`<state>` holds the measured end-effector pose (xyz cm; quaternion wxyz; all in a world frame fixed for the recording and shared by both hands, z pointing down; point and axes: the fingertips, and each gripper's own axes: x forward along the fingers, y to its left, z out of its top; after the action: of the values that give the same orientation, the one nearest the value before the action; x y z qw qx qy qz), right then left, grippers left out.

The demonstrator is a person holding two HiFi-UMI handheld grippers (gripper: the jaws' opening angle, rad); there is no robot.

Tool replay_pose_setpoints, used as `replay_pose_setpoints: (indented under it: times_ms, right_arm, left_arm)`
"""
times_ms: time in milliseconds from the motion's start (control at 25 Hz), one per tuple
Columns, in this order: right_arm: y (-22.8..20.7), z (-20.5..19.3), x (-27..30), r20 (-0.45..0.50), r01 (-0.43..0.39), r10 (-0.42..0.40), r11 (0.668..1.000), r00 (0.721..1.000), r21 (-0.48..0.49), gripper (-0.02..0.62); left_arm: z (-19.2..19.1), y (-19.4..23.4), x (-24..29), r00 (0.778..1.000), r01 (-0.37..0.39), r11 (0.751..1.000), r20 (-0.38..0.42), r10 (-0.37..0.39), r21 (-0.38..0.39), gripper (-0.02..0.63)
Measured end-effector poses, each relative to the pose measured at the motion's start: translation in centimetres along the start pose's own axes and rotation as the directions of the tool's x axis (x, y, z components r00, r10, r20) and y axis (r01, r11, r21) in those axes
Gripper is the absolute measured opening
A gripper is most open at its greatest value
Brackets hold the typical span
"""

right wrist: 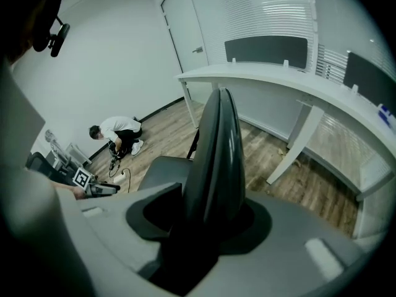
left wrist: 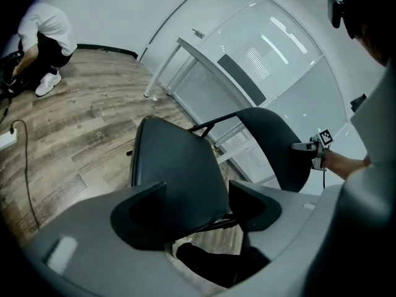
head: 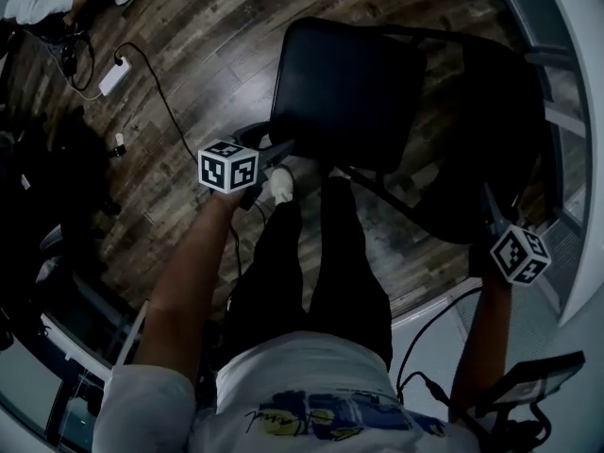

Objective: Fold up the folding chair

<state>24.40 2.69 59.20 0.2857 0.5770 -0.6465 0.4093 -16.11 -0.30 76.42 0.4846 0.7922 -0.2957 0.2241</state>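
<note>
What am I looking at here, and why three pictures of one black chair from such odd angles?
No robot here: a person holds a two-jaw gripper in each hand. One picture comes from a camera on the person's head, looking down at the wooden floor. The other two come from cameras riding on each gripper. The left gripper is open, with an edge of the folding chair's seat between its jaws. The right gripper looks closed on the top of the backrest, seen edge-on. Also in view are a white desk and another person crouching on the floor.
</note>
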Motion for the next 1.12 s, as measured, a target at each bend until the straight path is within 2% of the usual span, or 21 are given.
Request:
replay_pose_setpoints:
  times_ms: [400,680,1000,1120]
  right_arm:
    - [0.0,0.1,-0.1,-0.015,0.007,-0.007,1.000,1.000,0.005,0.166]
    - [0.4,0.3,-0.5,-0.024,0.014,-0.013,1.000,1.000,0.012,0.164]
    - [0.8,0.7,-0.5,-0.027,0.021,-0.021,1.000,0.999,0.016,0.164]
    - [1.2,0.9,-0.4,-0.020,0.018,-0.018,1.000,1.000,0.022,0.164]
  left_arm:
    - [-1.6,6.3,4.4,0.999,-0.024,0.999,-0.026,0.023,-0.035,0.334]
    - [-2.7,10.7,6.4,0.999,-0.048,0.993,-0.023,0.046,-0.110,0.356]
    - [-2.8,12.6,9.1,0.995,0.073,0.979,-0.048,-0.083,-0.190,0.391]
    - [-2.0,13.6,9.9,0.996,0.080,0.978,-0.024,-0.087,-0.193,0.399]
